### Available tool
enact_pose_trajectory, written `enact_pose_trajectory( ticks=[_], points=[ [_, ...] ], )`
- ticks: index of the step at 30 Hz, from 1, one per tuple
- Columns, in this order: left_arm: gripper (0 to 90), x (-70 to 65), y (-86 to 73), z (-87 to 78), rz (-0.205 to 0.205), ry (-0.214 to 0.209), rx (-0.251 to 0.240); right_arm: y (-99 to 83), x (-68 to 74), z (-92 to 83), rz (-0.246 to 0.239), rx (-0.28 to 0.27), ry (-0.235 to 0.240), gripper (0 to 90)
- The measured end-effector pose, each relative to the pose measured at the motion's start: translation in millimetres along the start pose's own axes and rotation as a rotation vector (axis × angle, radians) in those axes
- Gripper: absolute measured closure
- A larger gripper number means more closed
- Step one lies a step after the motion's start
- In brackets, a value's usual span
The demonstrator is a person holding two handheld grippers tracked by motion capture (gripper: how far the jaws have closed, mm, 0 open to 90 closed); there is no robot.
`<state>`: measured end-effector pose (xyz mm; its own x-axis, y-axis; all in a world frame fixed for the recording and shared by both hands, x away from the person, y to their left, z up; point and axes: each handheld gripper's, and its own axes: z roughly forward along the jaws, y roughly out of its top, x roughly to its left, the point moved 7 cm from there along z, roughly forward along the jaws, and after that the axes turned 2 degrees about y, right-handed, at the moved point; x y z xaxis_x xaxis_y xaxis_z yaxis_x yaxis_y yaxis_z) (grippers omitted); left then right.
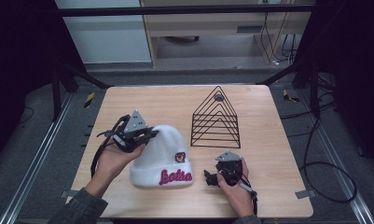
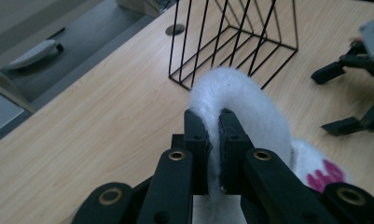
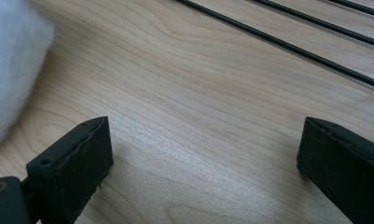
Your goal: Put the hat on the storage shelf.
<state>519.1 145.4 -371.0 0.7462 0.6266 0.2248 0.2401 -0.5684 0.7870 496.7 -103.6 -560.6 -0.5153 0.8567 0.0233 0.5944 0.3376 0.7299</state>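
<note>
At the centre of the left gripper view, my left gripper (image 2: 211, 135) has its two black jaws pinched on a fold of the white fuzzy beanie (image 2: 243, 100), the soft knit bulging up between the pads and arching away toward the right. In the high view that gripper (image 1: 145, 134) sits left of centre at the hat's crown, and the beanie (image 1: 163, 156) lies on the pale wood-grain table (image 1: 268, 149), its cuff toward the bottom edge with pink script lettering and a small bear patch. My right gripper (image 3: 201, 163) stands wide open, matte black pads apart over bare wood, white fluff at the upper left. Right of the hat, it (image 1: 211, 177) rests low. Above it stands a black wire rack (image 1: 216, 119), triangular, thin-rodded.
</note>
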Motion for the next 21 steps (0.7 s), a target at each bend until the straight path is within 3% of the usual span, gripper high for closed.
enact_pose_trajectory(
  ticks=[5, 10, 11, 14, 16, 21],
  points=[
    [84.5, 1.5, 25.7, -16.7, 0.055, 0.013, -0.025, 0.0, 1.0, -0.1, -0.007, 0.001, 0.01, 3.6],
    [84.5, 5.1, 38.9, -24.7, 0.071, 0.02, -0.037, -0.4, 1.7, -0.9, -0.024, 0.0, 0.026, 4.7],
    [84.5, 9.0, 45.7, -29.9, 0.08, 0.026, -0.048, -0.8, 1.9, -3.0, -0.062, -0.012, 0.039, 8.1],
    [84.5, 13.1, 53.1, -35.2, 0.073, 0.02, -0.068, -0.1, 3.1, -7.1, -0.096, -0.034, 0.02, 9.3],
    [84.5, 20.4, 64.1, -42.4, 0.084, 0.025, -0.071, 5.7, 7.7, -19.4, -0.104, -0.061, 0.047, 11.0],
    [84.5, 29.1, 86.4, -57.4, 0.113, 0.034, -0.099, 31.5, 6.4, -50.5, -0.114, -0.129, 0.043, 13.7]
  ],
)
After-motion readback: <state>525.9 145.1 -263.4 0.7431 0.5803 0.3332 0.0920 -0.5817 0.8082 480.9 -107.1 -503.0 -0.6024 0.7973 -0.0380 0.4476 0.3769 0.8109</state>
